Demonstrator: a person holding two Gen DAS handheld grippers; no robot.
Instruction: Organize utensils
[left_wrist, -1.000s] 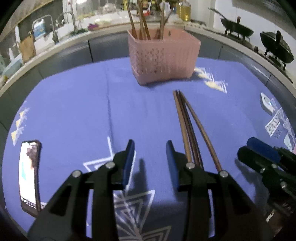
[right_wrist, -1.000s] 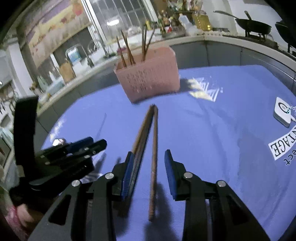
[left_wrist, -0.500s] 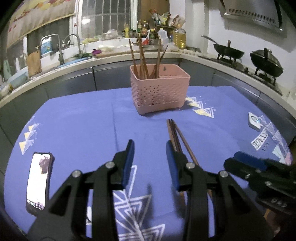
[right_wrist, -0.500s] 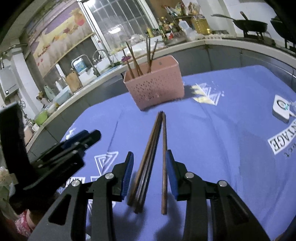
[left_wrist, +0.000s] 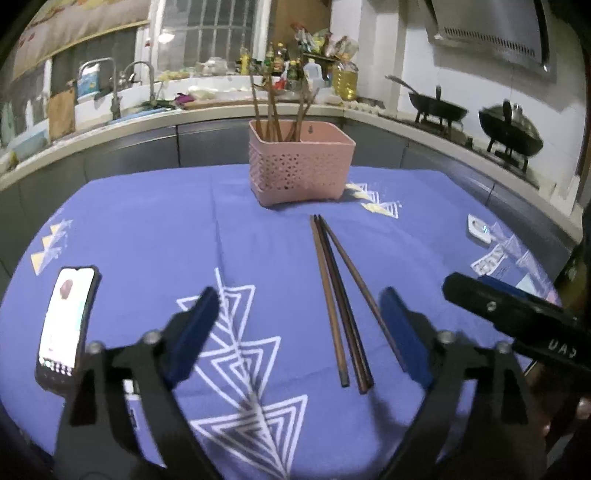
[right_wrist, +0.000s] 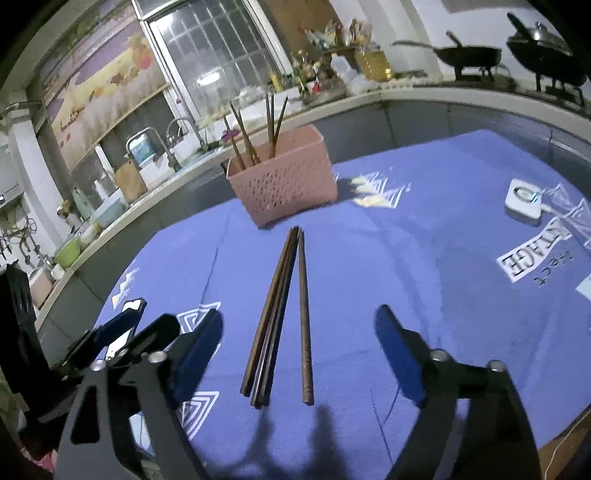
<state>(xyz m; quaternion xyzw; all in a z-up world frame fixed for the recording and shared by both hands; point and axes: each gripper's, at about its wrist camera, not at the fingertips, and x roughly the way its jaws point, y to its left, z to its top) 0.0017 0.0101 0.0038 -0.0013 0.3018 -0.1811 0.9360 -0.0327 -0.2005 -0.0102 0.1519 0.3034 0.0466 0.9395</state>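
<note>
Opening wide and empty, each claw, left (left_wrist: 295, 332) and right (right_wrist: 299, 339), faces chopsticks (right_wrist: 280, 314) before the basket (right_wrist: 284, 184).

Both grippers, left gripper (left_wrist: 299, 325) & right gripper (right_wrist: 299, 343), jaws opening wide, pulled back from chopsticks (right_wrist: 280, 314)

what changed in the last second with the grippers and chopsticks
Both hand-held grippers, left and right, have drawn back from the pink basket, and their jaws are opening wide, holding nothing. The loose chopsticks on the blue cloth, the basket and the phone stayed put.
</note>
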